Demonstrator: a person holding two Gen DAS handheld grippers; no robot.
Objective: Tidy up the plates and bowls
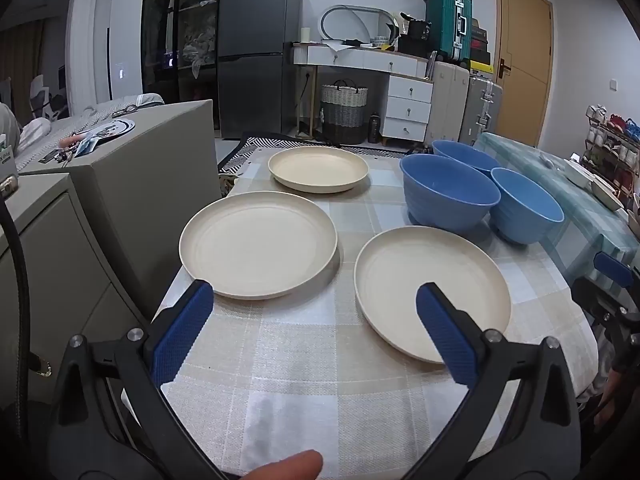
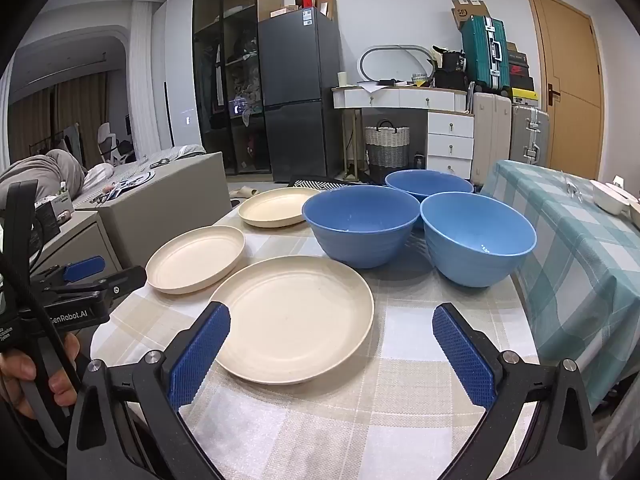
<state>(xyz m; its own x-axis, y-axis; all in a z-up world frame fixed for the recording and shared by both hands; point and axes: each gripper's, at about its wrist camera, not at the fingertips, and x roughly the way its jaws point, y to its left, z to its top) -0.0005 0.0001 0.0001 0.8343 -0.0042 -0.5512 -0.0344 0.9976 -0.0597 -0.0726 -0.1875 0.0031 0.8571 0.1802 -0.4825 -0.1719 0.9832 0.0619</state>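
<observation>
Plates, three round cream plastic ones, and three blue ribbed bowls sat mid-frame on the checked tablecloth. Left gripper and right gripper gaped wide, empty. Only the right view showed the left gripper's body at lower left.

Far wall: a dark fridge is standing left of a white dresser.
Right: a wooden door is showing shut.
Floor: a woven basket is sitting under the dresser.
</observation>
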